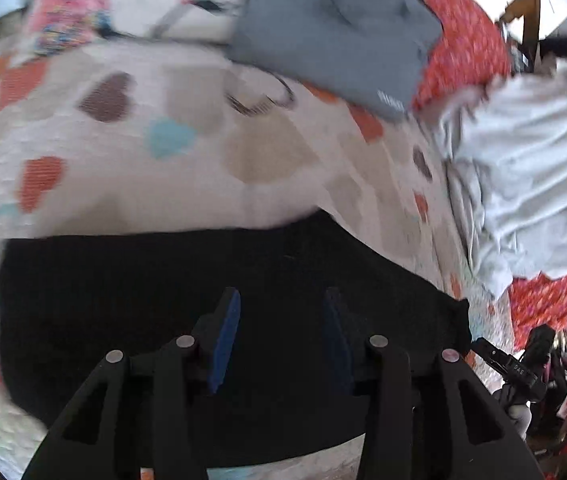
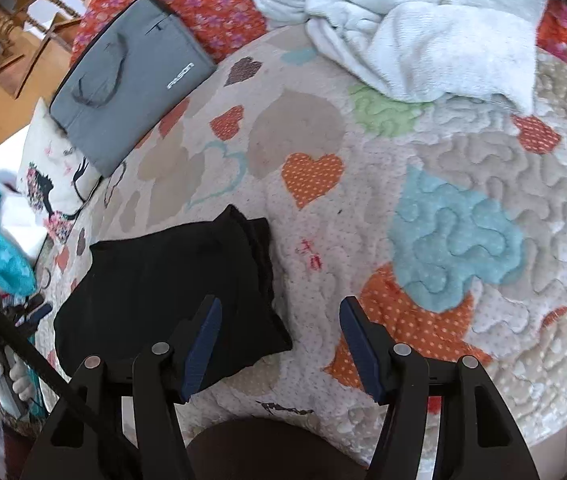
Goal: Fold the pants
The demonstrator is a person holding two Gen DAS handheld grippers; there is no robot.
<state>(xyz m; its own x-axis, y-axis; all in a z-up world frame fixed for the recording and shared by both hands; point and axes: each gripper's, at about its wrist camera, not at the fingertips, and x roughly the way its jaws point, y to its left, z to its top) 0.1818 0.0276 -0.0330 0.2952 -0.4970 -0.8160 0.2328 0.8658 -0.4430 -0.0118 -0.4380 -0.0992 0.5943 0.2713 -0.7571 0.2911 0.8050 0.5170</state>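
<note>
Right wrist view: folded black pants lie as a soft, thick bundle on a quilted bedspread stitched with hearts.

The right gripper is spread wide with nothing between its blue pads, the pants just left of it. The left gripper hovers over the dark knit cloth, jaws apart. A flat grey padded bag and a fluffy white towel lie beyond.

Black pants lie folded flat on the heart-patterned quilt
</note>
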